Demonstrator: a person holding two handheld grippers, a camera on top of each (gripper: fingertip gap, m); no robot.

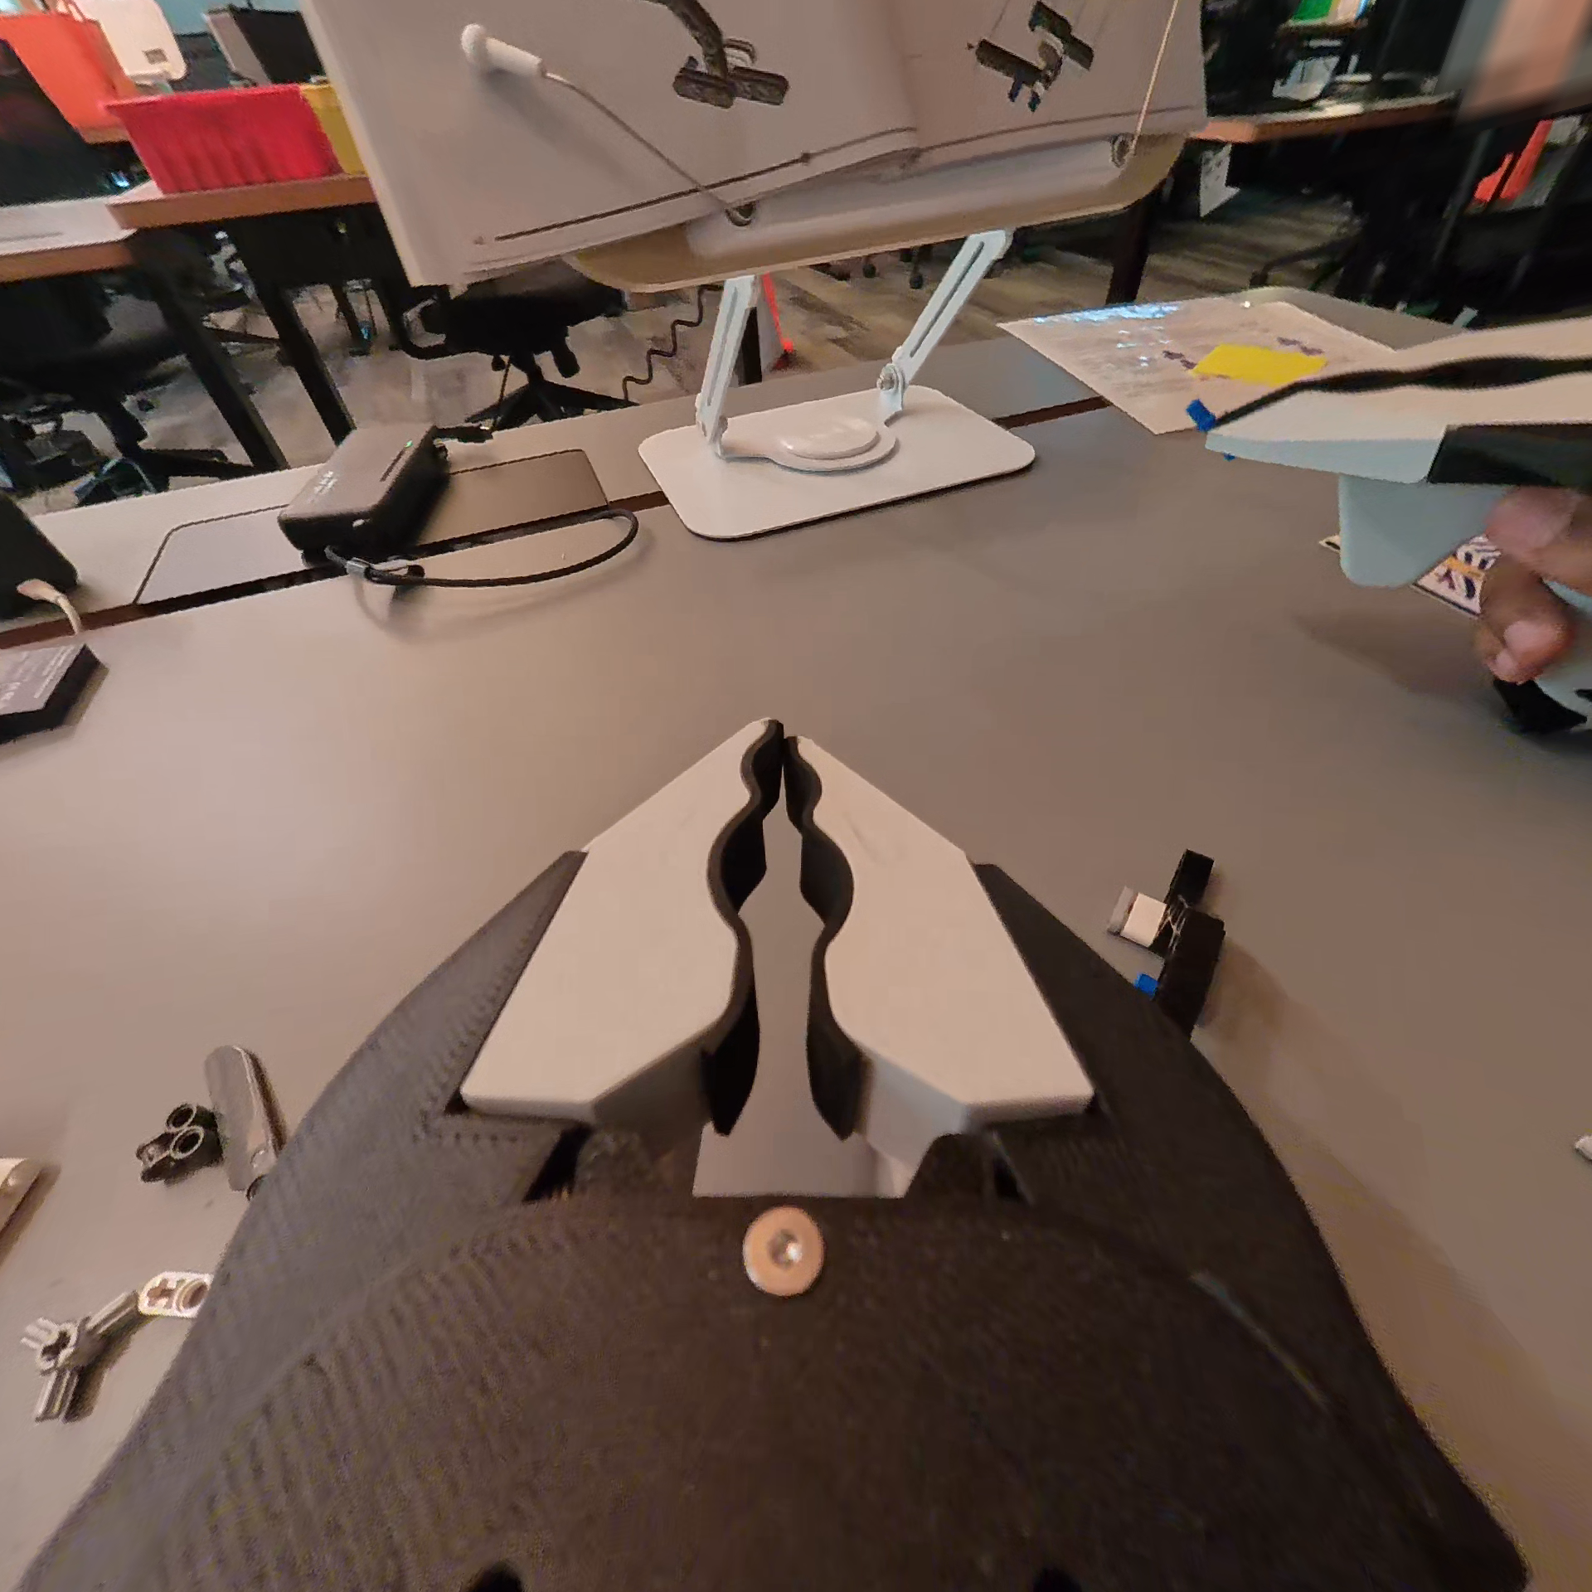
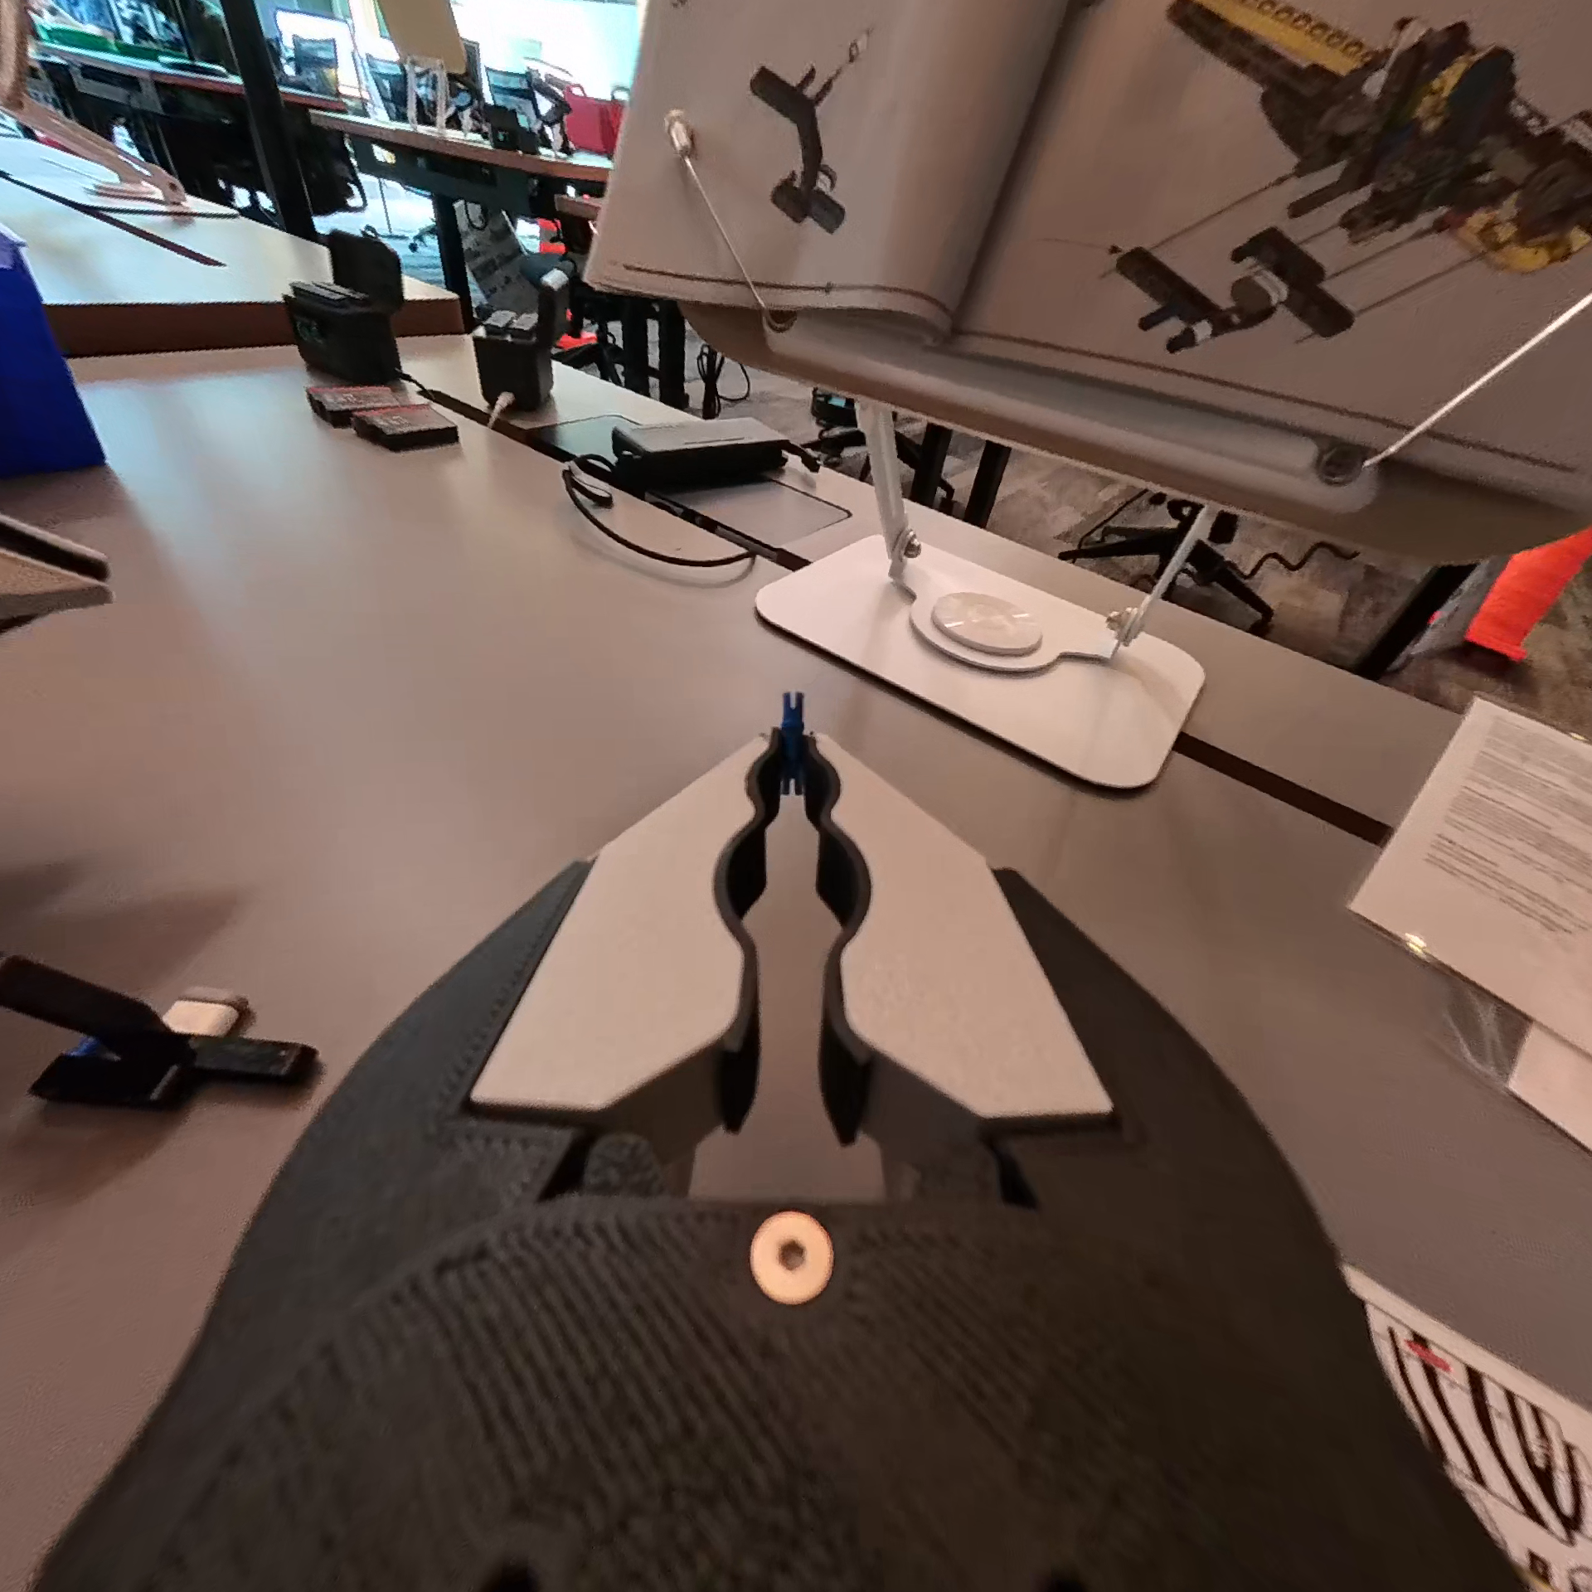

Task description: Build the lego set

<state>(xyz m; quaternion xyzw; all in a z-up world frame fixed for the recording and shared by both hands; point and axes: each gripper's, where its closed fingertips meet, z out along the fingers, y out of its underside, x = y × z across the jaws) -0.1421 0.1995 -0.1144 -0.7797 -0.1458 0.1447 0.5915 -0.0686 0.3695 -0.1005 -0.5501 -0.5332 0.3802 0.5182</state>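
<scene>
— Right wrist view first: what has the right gripper (image 2: 791, 758) got?

— A small blue pin (image 2: 789, 739), pinched at the very tips. The jaws are closed down onto it and it stands upright, poking out past them above the grey table (image 2: 345, 689).

— And the left gripper (image 1: 782, 748)?

— Its tips meet with nothing between them. It hangs over bare table, near the middle.

— Where are the other pieces?

— A black assembly with a white part (image 1: 1176, 935) lies just right of the left gripper, on the table. Loose pieces sit at the near left: a black connector (image 1: 177, 1141) beside a silvery cylinder (image 1: 245, 1116), and some grey axle bits (image 1: 73, 1352) nearer still — blurred, so possibly several joined.

— The instructions?

— An open instruction booklet (image 2: 1077, 172) rests on a white stand (image 2: 991, 663) at the far side. In the left wrist view, the right gripper shows at the far right, held in a hand (image 1: 1529, 594).
</scene>
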